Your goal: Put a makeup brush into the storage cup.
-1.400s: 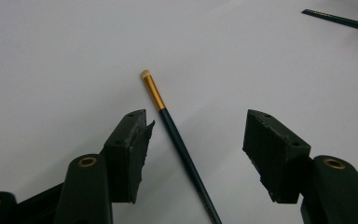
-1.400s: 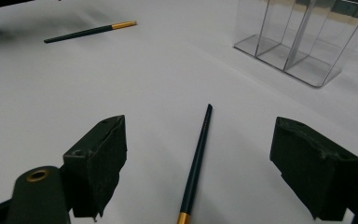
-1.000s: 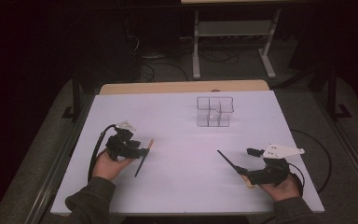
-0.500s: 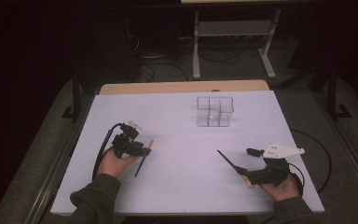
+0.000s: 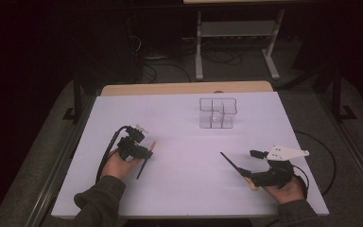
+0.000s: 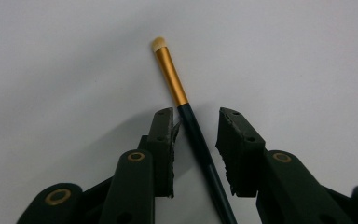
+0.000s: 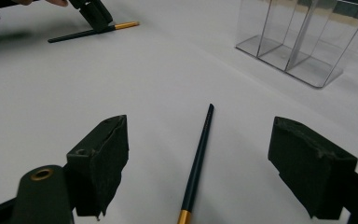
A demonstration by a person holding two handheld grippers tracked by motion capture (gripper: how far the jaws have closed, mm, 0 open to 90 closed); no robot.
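Left gripper (image 6: 196, 128): jaws straddle the dark handle of a makeup brush (image 6: 186, 112) lying flat on the white table (image 5: 179, 142); they have just been closing, and in the left gripper view the handle lies between the pads, close against one, with a clear gap to the other. Not yet a clamp.
Brush on the left: gold band and pale tip point away from the jaws; in the high view it lies just beside the left hand (image 5: 120, 163), at the near left of the table.
What changed: a second ago the left gripper stood a little off the brush with jaws wider; now it sits lower over the handle, jaws narrowed around it.
Right gripper (image 7: 198, 154): jaws wide apart, nothing between the pads; a second brush (image 7: 198, 156) lies on the table in the gap, dark end pointing away. It looks much as it did a second ago.
Clear organiser (image 5: 217, 112): upright toward the far middle of the table, well apart from both brushes, compartments apparently empty.
Meaning for the work: the left pickup looks nearly made; the jaws probably need to finish closing before any lift. Likely destination is the organiser.
Risk: thin round handle may roll or slip from a one-sided pinch.
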